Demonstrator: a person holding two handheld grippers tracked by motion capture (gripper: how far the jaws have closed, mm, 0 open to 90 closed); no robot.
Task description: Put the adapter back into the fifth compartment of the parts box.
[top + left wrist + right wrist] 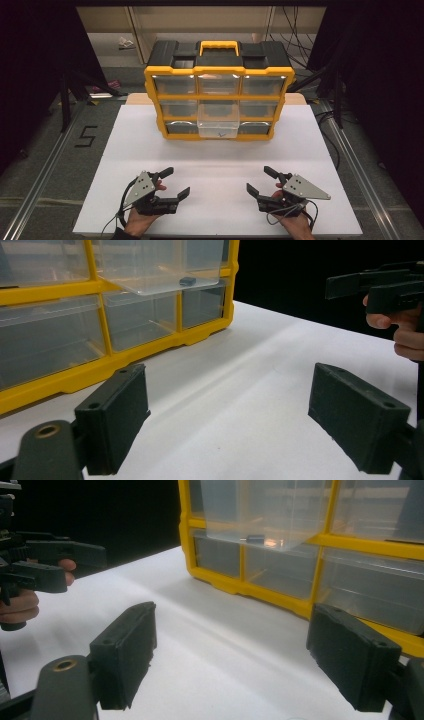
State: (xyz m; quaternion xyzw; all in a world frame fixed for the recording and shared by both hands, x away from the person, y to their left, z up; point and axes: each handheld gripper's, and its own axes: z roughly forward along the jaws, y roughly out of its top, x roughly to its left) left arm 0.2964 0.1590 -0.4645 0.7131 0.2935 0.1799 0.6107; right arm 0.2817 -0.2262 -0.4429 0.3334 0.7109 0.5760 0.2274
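The left gripper (pixel 176 183) rests low over the white table (pixel 220 150) at the near left, held in the person's left hand (pixel 137 220). Its jaws stand wide apart with nothing between them; in the left gripper view only bare table lies in the gap. The right gripper (pixel 260 179) mirrors it at the near right, held in the right hand (pixel 295 225). Its jaws are spread as wide as they go and grip nothing. The two grippers are well apart, each angled inward toward the table's middle.

Beyond them, across a stretch of bare table, stands the organizer (pixel 219 90), a yellow frame with a black top and a yellow handle (pixel 218 47). It holds three rows of three clear drawers. All are pushed in but one: the middle drawer (pixel 218 122) is pulled out toward the person and overhangs the bottom row. Inside it, on its floor, lies a small dark part (pixel 187 281), seen in the left gripper view near the drawer's front corner and in the right gripper view as a short dark piece beside a bright glint. In the high view it shows as a faint dark mark near the drawer's front. The other drawers look empty where their insides can be made out; the top row catches glare.

Neither gripper touches the organizer or the drawer.
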